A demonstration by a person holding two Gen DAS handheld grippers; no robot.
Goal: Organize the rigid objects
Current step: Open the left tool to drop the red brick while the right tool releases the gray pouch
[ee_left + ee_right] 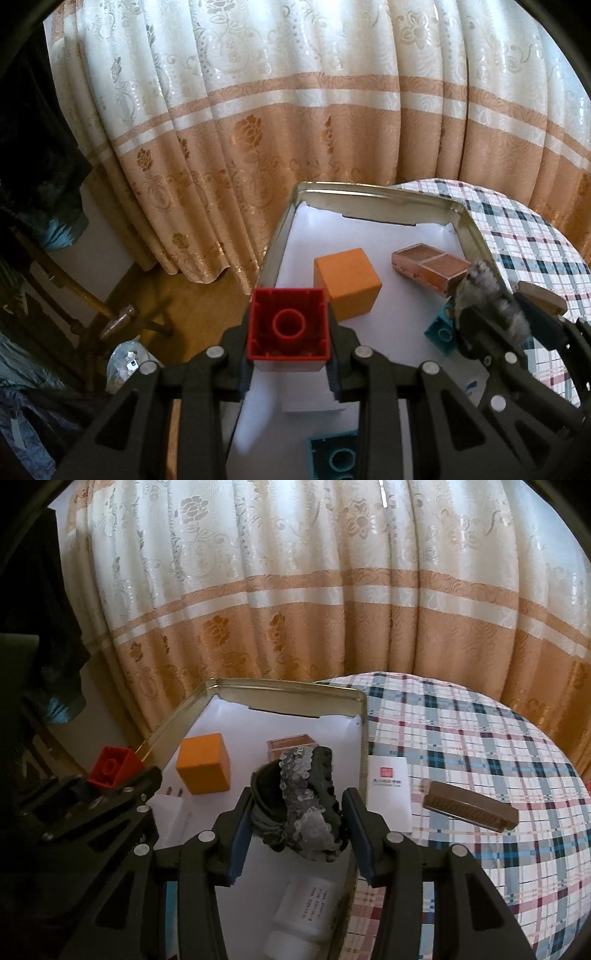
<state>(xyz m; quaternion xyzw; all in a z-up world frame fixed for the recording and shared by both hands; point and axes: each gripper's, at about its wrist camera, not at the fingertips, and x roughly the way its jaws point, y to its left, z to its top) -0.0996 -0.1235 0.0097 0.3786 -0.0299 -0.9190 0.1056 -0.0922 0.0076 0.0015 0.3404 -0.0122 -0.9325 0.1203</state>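
Observation:
My left gripper (289,339) is shut on a red building brick (288,325), hollow side facing the camera, held above the left rim of a metal tray (275,240) lined with white paper. The brick also shows in the right wrist view (112,766). My right gripper (297,823) is shut on a dark sequinned fabric piece (299,805) above the tray (288,687); it shows in the left wrist view (491,295) too. In the tray lie an orange cube (347,282), a clear brown box (430,267) and teal bricks (439,332).
The tray sits on a round table with a plaid cloth (480,757). On the cloth lie a brown comb-like bar (469,806) and a white card (388,790). A white bottle (303,915) lies in the tray's near end. A curtain (295,609) hangs behind.

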